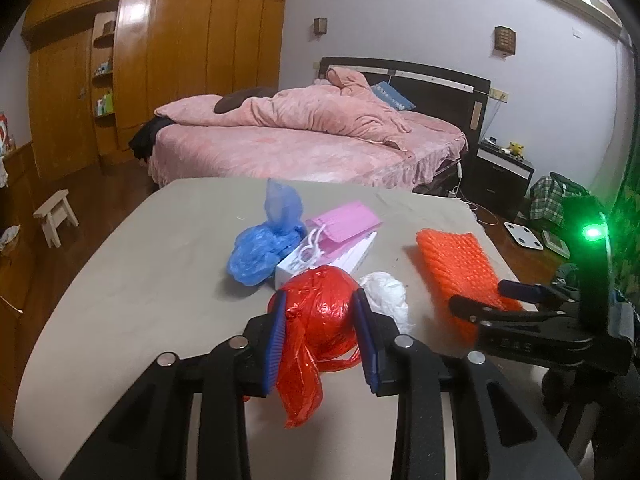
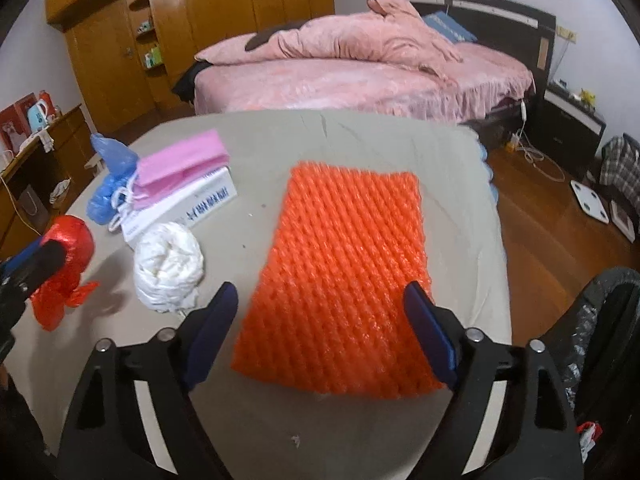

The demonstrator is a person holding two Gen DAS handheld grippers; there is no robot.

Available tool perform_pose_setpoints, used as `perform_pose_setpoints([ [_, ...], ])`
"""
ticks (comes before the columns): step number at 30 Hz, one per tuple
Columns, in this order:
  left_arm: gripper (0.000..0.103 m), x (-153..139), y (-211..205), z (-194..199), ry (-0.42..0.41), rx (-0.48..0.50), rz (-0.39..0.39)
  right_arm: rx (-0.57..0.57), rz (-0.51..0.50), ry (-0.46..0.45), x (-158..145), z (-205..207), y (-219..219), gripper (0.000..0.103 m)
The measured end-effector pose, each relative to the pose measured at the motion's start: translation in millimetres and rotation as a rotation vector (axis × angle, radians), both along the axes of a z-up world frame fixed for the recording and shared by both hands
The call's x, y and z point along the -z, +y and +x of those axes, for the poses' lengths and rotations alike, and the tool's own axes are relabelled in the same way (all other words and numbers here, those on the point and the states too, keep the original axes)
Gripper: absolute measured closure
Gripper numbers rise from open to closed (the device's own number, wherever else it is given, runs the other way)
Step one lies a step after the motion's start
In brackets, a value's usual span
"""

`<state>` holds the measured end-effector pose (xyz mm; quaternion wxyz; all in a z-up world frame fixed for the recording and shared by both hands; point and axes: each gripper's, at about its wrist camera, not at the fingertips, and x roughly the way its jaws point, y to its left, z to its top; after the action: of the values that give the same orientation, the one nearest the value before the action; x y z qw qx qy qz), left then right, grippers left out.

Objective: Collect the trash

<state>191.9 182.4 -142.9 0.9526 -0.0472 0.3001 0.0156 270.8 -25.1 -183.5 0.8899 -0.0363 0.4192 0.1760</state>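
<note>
Left hand-held gripper (image 1: 323,338): closed on red plastic bag (image 1: 320,320), blue pads pressing both sides of the crumpled ball, loose tail hanging below over the bench (image 1: 140,280). Right hand-held gripper (image 2: 320,332): jaws wide, hovering over near end of orange foam net (image 2: 340,272), holding nothing. Orange foam net: flat on bench, right of centre. White crumpled bag (image 2: 168,266): on bench, just left of the net, beside the red plastic bag. Blue plastic bag (image 1: 264,248): on bench, further back, touching white box (image 2: 180,208). Pink face masks (image 1: 344,226): stacked on top of white box. Black trash bag (image 2: 600,340): at bench's right edge, open, partly in view. Pink bed (image 1: 300,140): beyond bench.
</note>
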Motion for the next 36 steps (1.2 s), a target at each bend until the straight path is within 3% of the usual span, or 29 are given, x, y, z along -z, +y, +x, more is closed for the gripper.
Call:
perform_pose_setpoints([
  [2, 0.07, 0.1, -1.2, 0.5, -0.001, 0.0, -0.009, 0.0, 0.001, 0.004, 0.8, -0.1, -0.1, 0.029],
  [5, 0.07, 1.8, -3.3, 0.7, 0.005, 0.001, -0.014, -0.006, -0.007, -0.001, 0.1, -1.2, -0.5, 0.047],
  [7, 0.07, 1.9, -4.0, 1.0, 0.007, 0.002, -0.015, -0.012, 0.003, -0.005, -1.6, -2.3, -2.9, 0.069],
  [8, 0.07, 2.2, -4.7, 0.7, 0.008, 0.003, -0.015, -0.012, 0.007, -0.009, -2.8, -3.4, -4.5, 0.074],
  [9, 0.07, 2.2, -5.3, -0.1, 0.008, 0.004, -0.015, -0.026, 0.027, -0.003, -4.0, -4.0, -6.2, 0.09],
  [23, 0.07, -3.0, -10.3, -1.3, 0.003, 0.003, -0.013, -0.063, 0.111, -0.064, -43.2, -22.4, -19.1, 0.09],
  [36, 0.07, -43.9, -41.3, -10.8, -0.074, 0.048, -0.017, -0.057, 0.143, -0.165, -101.1, -52.0, -44.7, 0.09],
])
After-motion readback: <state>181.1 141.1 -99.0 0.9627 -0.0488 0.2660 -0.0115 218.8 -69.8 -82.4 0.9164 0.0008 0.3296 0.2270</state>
